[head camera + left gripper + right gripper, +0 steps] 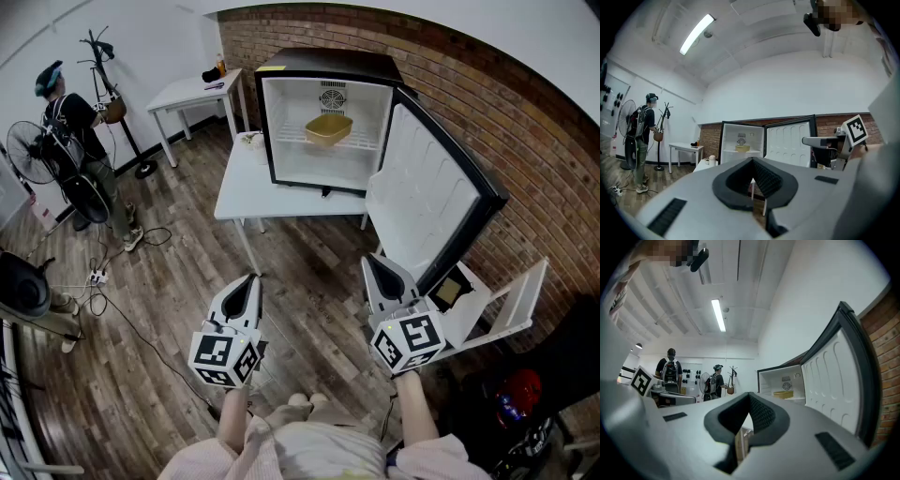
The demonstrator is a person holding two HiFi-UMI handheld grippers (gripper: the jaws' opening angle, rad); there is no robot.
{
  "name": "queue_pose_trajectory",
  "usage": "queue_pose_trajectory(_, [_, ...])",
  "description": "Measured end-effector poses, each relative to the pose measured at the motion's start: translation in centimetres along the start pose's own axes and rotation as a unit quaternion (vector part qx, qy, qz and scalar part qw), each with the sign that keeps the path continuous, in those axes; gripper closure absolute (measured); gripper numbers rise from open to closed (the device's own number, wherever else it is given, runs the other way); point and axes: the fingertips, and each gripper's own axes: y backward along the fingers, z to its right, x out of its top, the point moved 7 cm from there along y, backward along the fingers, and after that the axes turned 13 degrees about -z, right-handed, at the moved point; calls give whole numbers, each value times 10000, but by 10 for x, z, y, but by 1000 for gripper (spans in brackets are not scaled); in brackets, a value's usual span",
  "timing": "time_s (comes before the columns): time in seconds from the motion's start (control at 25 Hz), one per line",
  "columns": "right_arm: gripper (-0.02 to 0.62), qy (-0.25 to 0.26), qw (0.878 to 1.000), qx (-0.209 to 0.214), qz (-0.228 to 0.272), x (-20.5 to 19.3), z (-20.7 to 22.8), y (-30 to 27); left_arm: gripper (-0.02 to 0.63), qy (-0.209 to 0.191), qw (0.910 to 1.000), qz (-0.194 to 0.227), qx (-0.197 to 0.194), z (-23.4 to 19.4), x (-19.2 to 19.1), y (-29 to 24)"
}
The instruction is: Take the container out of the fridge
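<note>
Container: the yellow, shallow container (328, 128) lies on the white shelf (291, 137) inside the fridge, about in the middle of it, below a round vent (332, 97) in the back wall.
Fridge: the small black fridge (328, 64) stands on the far part of a white table (246, 192), close to the brick wall (469, 84). Its inside is white.
Door: the door (427, 202) is swung wide open to the right, and its white inner side shows.
Left gripper: the left gripper (249, 281) is held over the wooden floor (169, 309), on the near side of the table. Its jaws are pressed together and nothing is between them.
Right gripper: the right gripper (374, 262) is held just beside the near edge of the open door. Its jaws are closed together and they hold nothing.
Container and grippers: the container is well apart from both grippers, much farther away, and no jaw touches it. In the left gripper view the container (742, 148) is small and far, just above the tips of the left gripper (752, 163). In the right gripper view the container (783, 393) is to the right of the tips of the right gripper (750, 397), next to the door.
Room: a person (70, 122) with a backpack stands at the far left beside a fan (26, 150) and a coat stand (105, 66). A small table (192, 92) stands at the far wall, left of the fridge.
</note>
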Motion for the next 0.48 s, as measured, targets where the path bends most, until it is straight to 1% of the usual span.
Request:
queue_pose_trajectory(0.32, [592,16,9997,213,97,-4,6,-1,615,-9,10000,-15,4,10,-3,-7])
queue_pose_trajectory(0.48, [592,-10,9997,252,-1,-10,11,-5,615,22,10000,7,24,13,-5,-11])
